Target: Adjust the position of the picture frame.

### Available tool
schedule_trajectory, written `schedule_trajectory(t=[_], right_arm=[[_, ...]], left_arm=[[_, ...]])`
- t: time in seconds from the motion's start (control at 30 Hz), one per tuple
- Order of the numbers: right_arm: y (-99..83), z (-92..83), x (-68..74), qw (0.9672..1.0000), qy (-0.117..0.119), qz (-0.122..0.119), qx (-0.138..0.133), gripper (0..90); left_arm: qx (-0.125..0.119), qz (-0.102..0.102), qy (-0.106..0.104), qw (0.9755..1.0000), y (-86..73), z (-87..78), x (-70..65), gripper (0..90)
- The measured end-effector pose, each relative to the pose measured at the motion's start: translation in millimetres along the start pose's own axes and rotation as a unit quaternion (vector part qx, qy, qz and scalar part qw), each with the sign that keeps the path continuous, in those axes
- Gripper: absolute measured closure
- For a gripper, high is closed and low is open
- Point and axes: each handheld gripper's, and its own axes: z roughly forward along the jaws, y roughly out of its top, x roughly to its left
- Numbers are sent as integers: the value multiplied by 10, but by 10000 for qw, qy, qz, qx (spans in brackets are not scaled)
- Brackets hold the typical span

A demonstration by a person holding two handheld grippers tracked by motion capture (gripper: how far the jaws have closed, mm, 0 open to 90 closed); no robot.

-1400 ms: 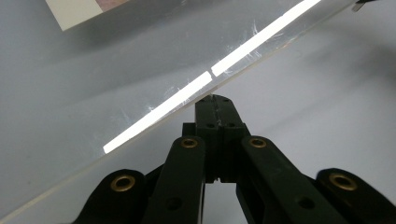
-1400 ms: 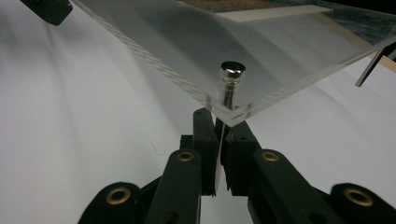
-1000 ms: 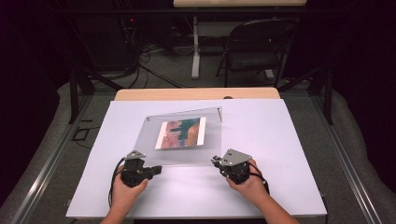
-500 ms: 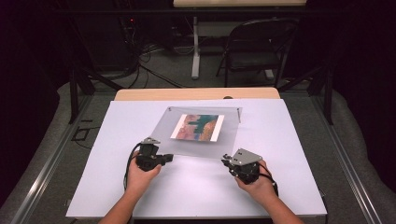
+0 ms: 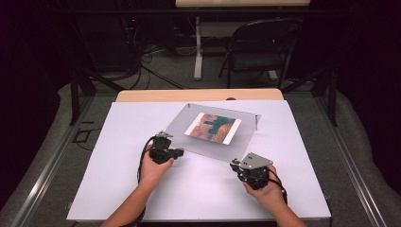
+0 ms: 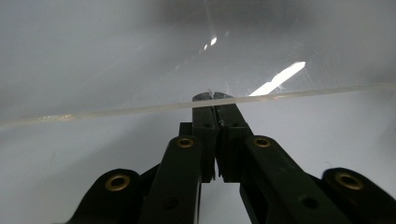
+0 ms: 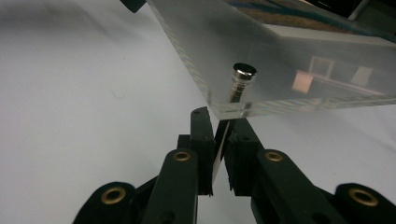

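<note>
A clear acrylic picture frame [image 5: 215, 133] with a print [image 5: 213, 127] sandwiched inside sits raised over the middle of the white table [image 5: 118, 189], held at its near edge by both tongs. The left tongs [image 5: 178, 152] are pressed together on the thin edge, and the right tongs [image 5: 235, 165] appear, as far as I can tell, nipped on the metal standoff post [image 7: 243, 81] under the near corner. It looks stiff, slick and easily scratched, so I'd judge the edges and posts the safest hold.
</note>
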Motion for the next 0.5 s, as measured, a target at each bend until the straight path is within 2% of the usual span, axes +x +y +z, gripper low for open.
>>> schedule_trajectory(t=[0.07,0.1,0.13,0.17,0.2,0.27,0.3,0.33,0.37,0.4,0.43,0.5], right_arm=[[9,7,26,10000,25,-15,18,835],[36,27,87,9999,110,-13,17,846],[36,27,87,9999,110,-13,17,846],[73,51,163,9998,214,-21,-15,846],[94,66,203,9996,293,6,7,847],[108,87,244,9994,354,17,3,847],[131,130,330,9989,471,67,28,848],[131,130,330,9989,471,67,28,848],[141,183,410,9981,583,163,63,850],[141,183,410,9981,583,163,63,850],[142,243,495,9975,663,194,134,850],[140,274,535,9971,707,229,174,851]], left_arm=[[36,0,77,10000,-51,-31,35,861],[54,-10,180,9998,-114,-83,67,844],[54,-10,180,9998,-114,-83,67,834],[-21,-33,217,9998,-169,-174,105,827],[-21,-33,217,9998,-169,-174,105,815],[-144,-58,259,9995,-235,-300,134,806],[-189,-76,253,9995,-262,-343,139,784],[-257,-76,254,9993,-301,-394,142,784],[-268,-54,243,9993,-340,-447,143,765],[-299,-41,258,9992,-381,-495,140,765],[-348,-13,239,9991,-456,-585,132,751],[-424,2,262,9988,-501,-628,117,743]])
